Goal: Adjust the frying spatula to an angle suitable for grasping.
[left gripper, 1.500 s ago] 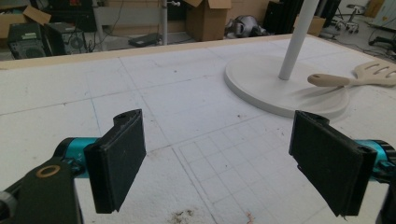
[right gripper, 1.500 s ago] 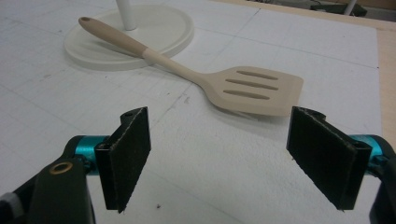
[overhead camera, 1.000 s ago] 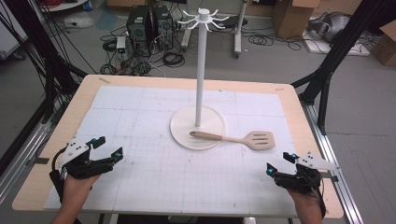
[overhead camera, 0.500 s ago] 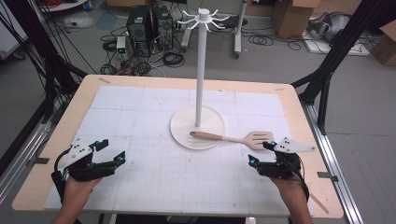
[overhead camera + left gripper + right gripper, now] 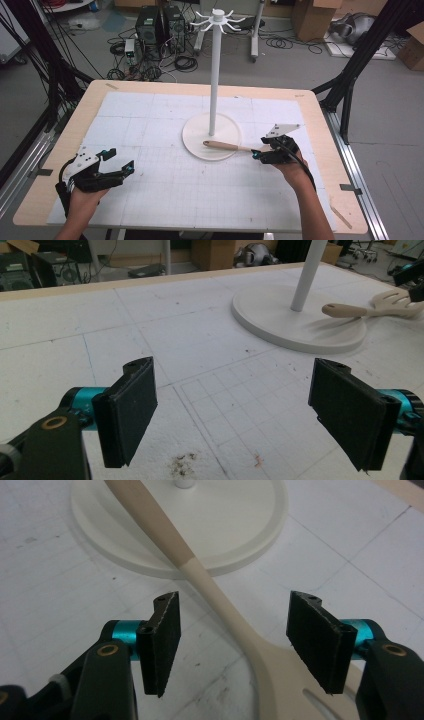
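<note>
- The spatula (image 5: pixel 227 146) is lying across the edge of the stand (image 5: pixel 212 136): its wooden handle end is resting on the round base, and its neck and slotted head are reaching out onto the mat (image 5: pixel 165 185) to the person's right.
- The right gripper (image 5: pixel 234 645) is hovering just over the neck, jaws wide apart and holding nothing; in the right gripper view the pale neck is running up between the two pads, a little nearer the right one, with the head passing under the gripper body.
- The left gripper (image 5: pixel 245 412) is sitting low over the mat at the near left, well apart from the spatula, jaws also wide and empty.
- Risk, as I judge it: the neck is thin and rounded, so a close made too high could be pinching only its top and letting it squirt out sideways.
- Since the neck is sitting off-centre between the pads, one pad would likely be touching first and swinging the spatula about its handle end on the base.
- With a grip this near the head, the long handle could be sagging or twisting on the lift and knocking the pole (image 5: pixel 214 75).
</note>
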`<action>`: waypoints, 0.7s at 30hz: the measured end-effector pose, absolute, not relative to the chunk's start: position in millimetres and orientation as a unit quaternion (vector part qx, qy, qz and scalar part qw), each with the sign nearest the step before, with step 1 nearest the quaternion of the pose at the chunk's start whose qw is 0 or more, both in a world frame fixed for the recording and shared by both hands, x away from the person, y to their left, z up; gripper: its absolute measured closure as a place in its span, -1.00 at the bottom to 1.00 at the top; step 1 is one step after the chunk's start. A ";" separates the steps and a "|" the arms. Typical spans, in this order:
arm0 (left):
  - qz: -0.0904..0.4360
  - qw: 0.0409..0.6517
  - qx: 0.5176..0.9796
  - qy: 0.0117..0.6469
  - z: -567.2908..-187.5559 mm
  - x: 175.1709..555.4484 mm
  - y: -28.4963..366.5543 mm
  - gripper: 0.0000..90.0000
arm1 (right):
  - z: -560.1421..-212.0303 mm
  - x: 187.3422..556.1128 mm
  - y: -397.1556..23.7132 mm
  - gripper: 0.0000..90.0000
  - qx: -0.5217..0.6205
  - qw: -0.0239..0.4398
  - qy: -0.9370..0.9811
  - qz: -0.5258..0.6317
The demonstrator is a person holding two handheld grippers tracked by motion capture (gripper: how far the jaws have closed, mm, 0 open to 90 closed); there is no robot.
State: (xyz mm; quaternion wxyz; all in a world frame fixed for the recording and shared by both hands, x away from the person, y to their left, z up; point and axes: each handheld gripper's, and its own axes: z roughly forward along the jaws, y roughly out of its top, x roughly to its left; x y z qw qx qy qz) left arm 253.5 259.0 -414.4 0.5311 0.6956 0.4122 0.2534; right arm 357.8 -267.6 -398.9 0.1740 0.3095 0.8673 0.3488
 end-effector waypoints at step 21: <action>0.250 0.526 0.698 0.416 -415.1 252.8 258.9 -0.54 | -423.4 402.0 -230.8 0.27 0.229 0.100 0.933 0.257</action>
